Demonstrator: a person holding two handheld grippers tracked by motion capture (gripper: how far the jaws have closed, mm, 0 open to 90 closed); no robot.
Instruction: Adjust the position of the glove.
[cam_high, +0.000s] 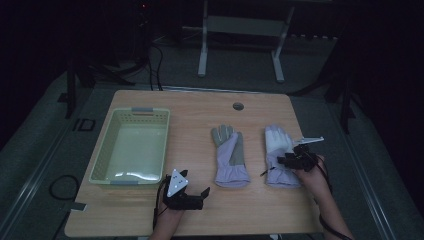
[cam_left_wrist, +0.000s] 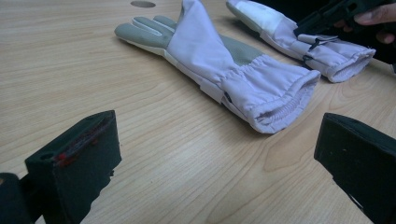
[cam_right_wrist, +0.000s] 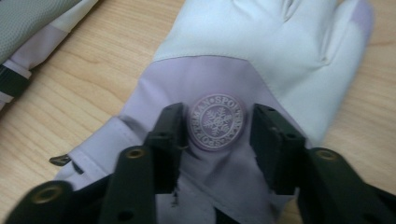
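Two lilac-and-grey gloves lie flat on the wooden table (cam_high: 195, 112), fingers pointing away from me. The left glove (cam_high: 230, 157) lies at the middle and the right glove (cam_high: 276, 142) beside it. My right gripper (cam_high: 281, 161) rests over the right glove's back. In the right gripper view its jaws stand apart on either side of a round snowflake badge (cam_right_wrist: 217, 122), on the lilac cloth of that glove (cam_right_wrist: 261, 42), which lies flat between them. My left gripper (cam_high: 196, 183) sits near the front edge, open and empty, pointing at the left glove's cuff (cam_left_wrist: 275, 100).
A pale green basket (cam_high: 101, 150), empty, stands at the table's left. A small round hole (cam_high: 238, 106) sits near the far edge. A white bench frame (cam_high: 240, 30) stands on the floor beyond the table. In the left gripper view the far glove (cam_left_wrist: 280, 28) has the other gripper on it.
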